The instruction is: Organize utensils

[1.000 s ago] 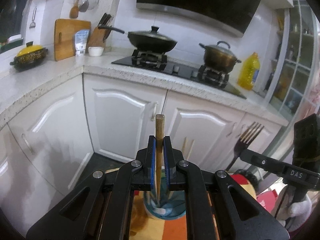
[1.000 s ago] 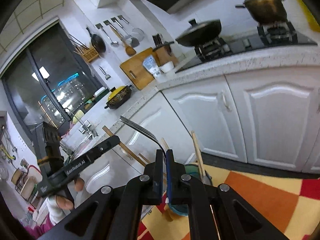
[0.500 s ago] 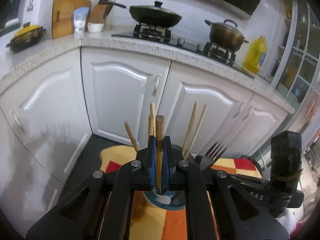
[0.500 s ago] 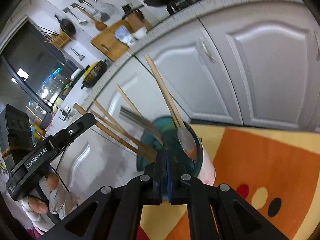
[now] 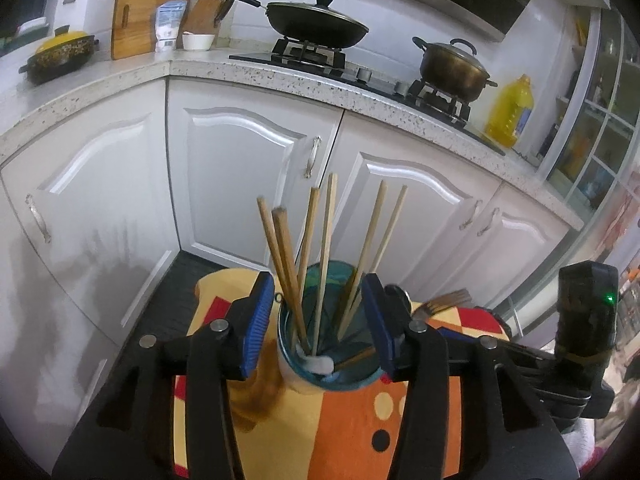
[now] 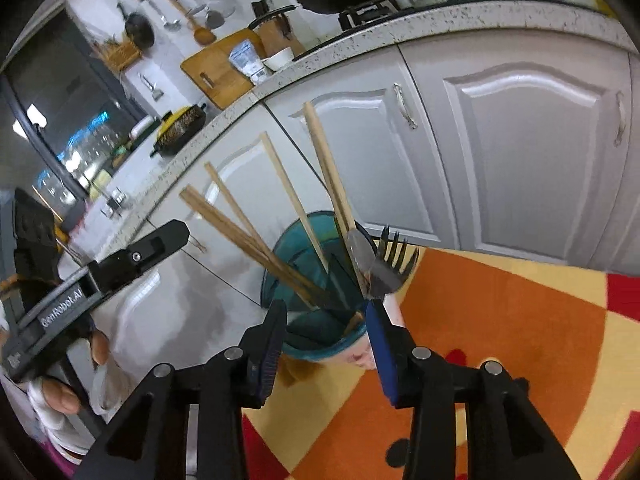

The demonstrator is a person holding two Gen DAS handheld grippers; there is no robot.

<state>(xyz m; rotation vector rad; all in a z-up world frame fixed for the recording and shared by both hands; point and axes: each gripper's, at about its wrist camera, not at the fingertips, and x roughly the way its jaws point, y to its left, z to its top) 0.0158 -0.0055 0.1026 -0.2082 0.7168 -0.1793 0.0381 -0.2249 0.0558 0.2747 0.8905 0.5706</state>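
Wooden chopsticks (image 5: 320,256) bunched in a teal cup (image 5: 326,344), tips down, tops fanned out. Cup standing on an orange, yellow and red cloth (image 5: 352,424), in front of white cabinets (image 5: 248,176).

Left gripper (image 5: 320,320) spread wide, blue pads either side of the cup's rim, nothing between them; touching the rim or just clear of it, cannot tell. Right gripper (image 6: 326,344) likewise spread, empty, just above the cup's near edge.

Fork (image 6: 390,264) leaning at the cup's right side, tines up, with a metal spoon (image 6: 358,248) just beside it; from the left wrist view, fork tines (image 5: 444,300) poking out behind the right pad. Handle end of the fork hidden behind the blue pad, so inside the cup or beside it: cannot tell.

Behind, on the speckled counter (image 5: 224,70): lidded wok (image 5: 316,20) and brass pot (image 5: 452,66) on the hob, yellow bottle (image 5: 510,114), cutting board (image 5: 142,14), knife block (image 5: 206,12).
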